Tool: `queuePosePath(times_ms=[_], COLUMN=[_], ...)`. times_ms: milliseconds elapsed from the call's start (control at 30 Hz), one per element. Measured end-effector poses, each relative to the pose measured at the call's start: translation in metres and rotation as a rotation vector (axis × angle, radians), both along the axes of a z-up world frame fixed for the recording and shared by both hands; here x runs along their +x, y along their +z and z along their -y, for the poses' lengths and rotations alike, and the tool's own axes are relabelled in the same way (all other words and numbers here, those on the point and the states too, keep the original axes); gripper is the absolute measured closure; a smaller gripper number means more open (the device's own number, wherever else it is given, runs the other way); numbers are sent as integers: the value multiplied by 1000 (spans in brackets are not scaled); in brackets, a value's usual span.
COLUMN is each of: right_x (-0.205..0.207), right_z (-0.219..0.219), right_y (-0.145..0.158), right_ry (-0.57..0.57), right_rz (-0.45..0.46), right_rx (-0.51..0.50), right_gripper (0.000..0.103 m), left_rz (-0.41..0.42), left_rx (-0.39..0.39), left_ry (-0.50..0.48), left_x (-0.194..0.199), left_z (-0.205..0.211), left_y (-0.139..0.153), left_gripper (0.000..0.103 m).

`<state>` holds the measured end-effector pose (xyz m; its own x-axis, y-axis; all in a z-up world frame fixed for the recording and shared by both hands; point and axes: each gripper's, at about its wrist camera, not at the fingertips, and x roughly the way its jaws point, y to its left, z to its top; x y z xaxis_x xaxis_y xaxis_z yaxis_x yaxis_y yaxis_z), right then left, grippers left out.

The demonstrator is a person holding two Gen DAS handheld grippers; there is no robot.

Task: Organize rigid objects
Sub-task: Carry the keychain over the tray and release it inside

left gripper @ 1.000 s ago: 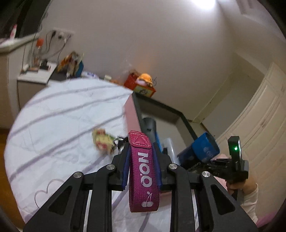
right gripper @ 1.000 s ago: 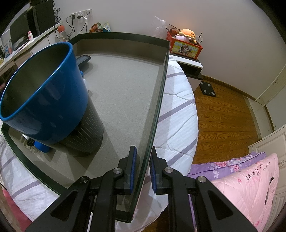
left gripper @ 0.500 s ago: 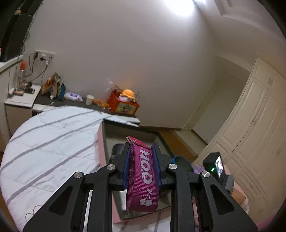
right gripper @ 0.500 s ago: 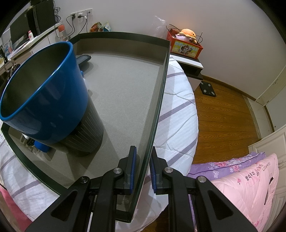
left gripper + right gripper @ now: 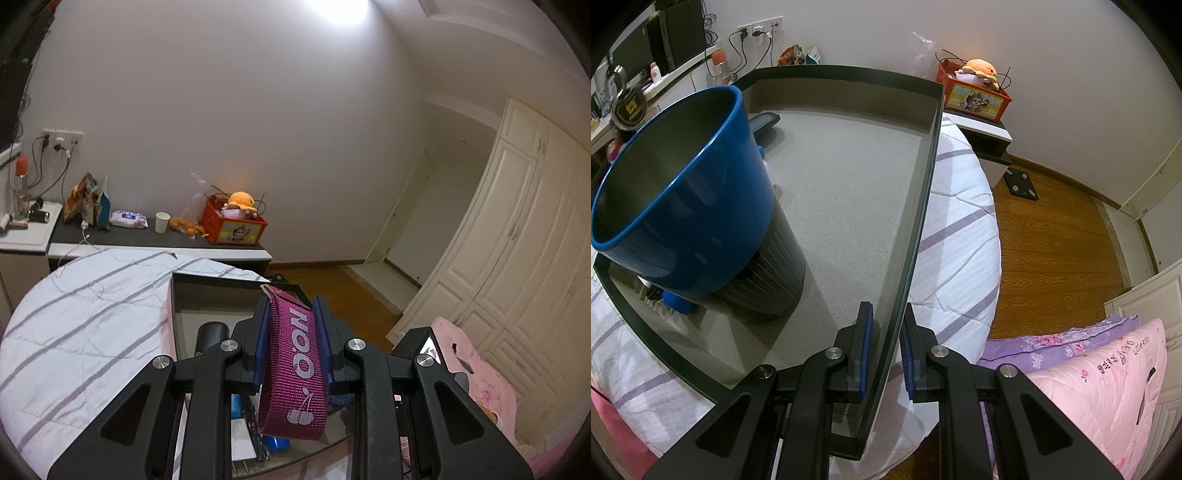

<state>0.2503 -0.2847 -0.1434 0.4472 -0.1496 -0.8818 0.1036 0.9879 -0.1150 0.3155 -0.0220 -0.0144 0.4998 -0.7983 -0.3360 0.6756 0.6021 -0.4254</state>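
Note:
My left gripper (image 5: 291, 306) is shut on a magenta woven strap (image 5: 295, 362) with white letters and a cherry print, held above the dark box (image 5: 214, 284) on the bed. A black cylinder (image 5: 210, 332) lies in that box. My right gripper (image 5: 886, 325) is shut on the box's right wall (image 5: 916, 229). Inside the box stand a blue bucket (image 5: 683, 192) on a dark ribbed container (image 5: 772, 273), a small blue piece (image 5: 676, 301) and a dark flat object (image 5: 762, 122).
The box rests on a round bed with a white striped sheet (image 5: 81, 325). A red crate with an orange plush (image 5: 236, 221) sits on a low shelf by the wall. A pink quilt (image 5: 1100, 398) lies right, over wood floor (image 5: 1052, 236). White wardrobe doors (image 5: 524, 258) stand right.
My left gripper has lifted and swung with the strap from over the sheet to above the box, and the keychain charm has left view. My right gripper has stayed clamped on the box wall.

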Motion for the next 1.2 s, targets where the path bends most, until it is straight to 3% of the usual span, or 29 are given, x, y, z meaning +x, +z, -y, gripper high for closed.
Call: queuePosePath(times_ms=[167,400,867,1100,1200], right_x=[0,-1,-1,-1,0], right_z=[0,1,1,1,0], right_y=[0,0,0,0,1], right_ry=[1,5,5,6,6], right_rz=[0,1,0,-2,-3], right_rx=[0,5,4,3,2], right_gripper=[88,88,87,87,87], left_rz=[21,19,-19,-63,-94], left_rx=[47,182,309,290,251], left_ry=[-11,18,-6,-13,-10], left_x=[2,10,25,32,38], left_z=[22,58,104,105,100], left_y=[6,-4,-24,-30,-32], left_gripper=[80,80,80,78,63])
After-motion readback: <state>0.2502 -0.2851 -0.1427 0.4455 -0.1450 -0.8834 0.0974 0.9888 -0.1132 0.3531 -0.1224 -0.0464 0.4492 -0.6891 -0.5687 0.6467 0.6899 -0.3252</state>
